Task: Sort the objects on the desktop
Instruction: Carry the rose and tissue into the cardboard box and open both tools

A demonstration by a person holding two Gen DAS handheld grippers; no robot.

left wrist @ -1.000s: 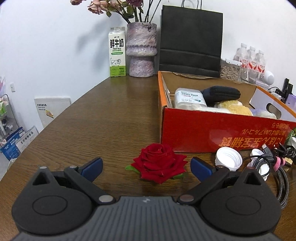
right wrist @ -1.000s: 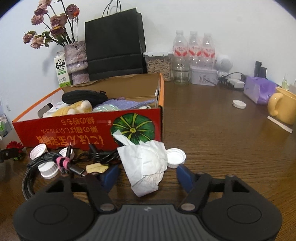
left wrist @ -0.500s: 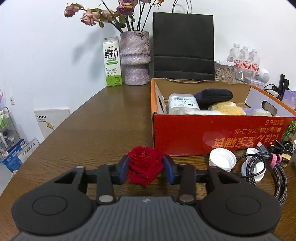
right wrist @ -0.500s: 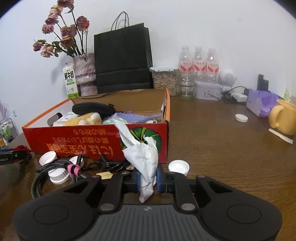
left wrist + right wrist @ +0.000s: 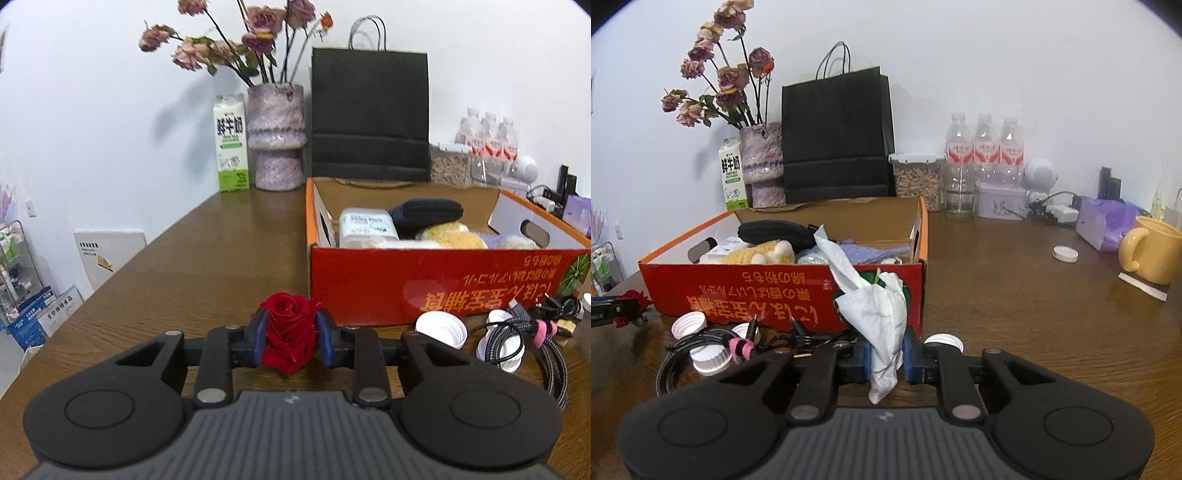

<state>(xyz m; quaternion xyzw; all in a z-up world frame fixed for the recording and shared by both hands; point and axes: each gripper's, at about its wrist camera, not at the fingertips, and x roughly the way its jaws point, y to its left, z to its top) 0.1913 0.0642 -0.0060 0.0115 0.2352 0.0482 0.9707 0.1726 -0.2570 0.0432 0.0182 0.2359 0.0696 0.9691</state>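
My left gripper is shut on a red rose head and holds it just above the brown table, left of the red cardboard box. My right gripper is shut on a crumpled white tissue and holds it up in front of the box's front wall. The box holds a black pouch, a yellow plush toy and a white pack. The rose and left gripper also show at the far left of the right wrist view.
White bottle caps and a coiled braided cable lie in front of the box. A vase of dried flowers, milk carton and black paper bag stand behind. Water bottles, a yellow mug and a purple pack are at right.
Both grippers closed, the left on the rose and the right on the tissue, then lifted them off the table. Both views now sit higher.
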